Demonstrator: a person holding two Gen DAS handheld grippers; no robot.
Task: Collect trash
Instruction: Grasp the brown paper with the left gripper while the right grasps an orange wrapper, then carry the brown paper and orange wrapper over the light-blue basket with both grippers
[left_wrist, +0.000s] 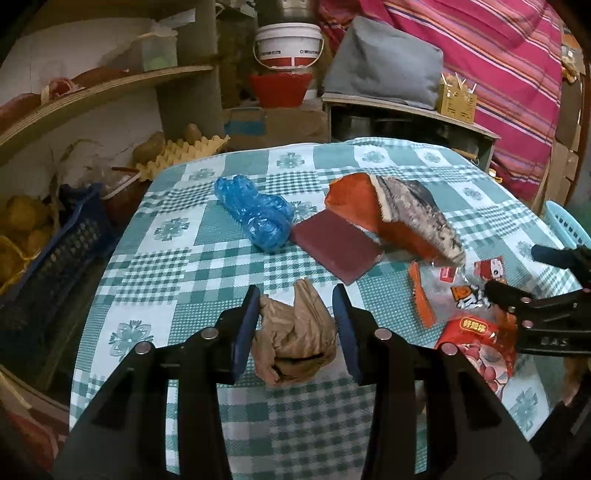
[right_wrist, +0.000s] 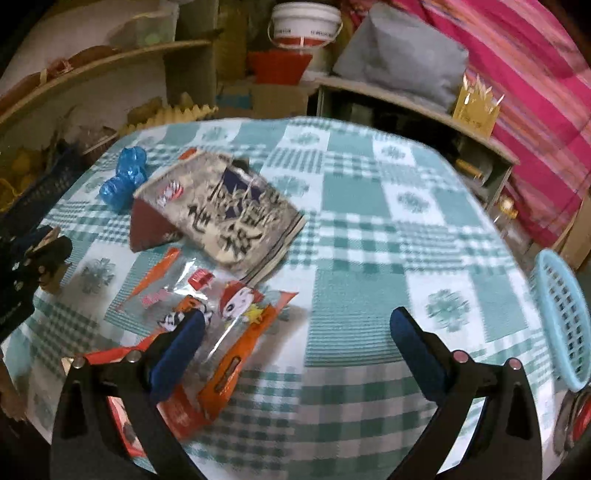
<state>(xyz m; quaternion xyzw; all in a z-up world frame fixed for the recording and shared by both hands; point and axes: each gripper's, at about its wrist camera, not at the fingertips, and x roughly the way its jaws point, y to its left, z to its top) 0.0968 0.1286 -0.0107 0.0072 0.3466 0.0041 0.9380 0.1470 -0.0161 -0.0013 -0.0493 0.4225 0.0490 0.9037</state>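
Barely started: left gripper (left_wrist: 295, 325) clamping brown paper wad (left_wrist: 295, 343), right gripper (right_wrist: 295, 354) spread wide, wrappers (right_wrist: 221, 317) uncollected, basket (right_wrist: 561, 317) apparently unfilled.

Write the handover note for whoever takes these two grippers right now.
Left gripper: shut on the crumpled brown paper bag, fingers touching both sides.
Right gripper: open, empty, above the snack wrappers.
On the checked tablecloth: blue plastic bag, maroon card, torn orange-and-grey package, wrappers.
Light blue basket sits at the table's right edge.
Done: nothing visibly binned.
Left: everything, starting with the brown bag.
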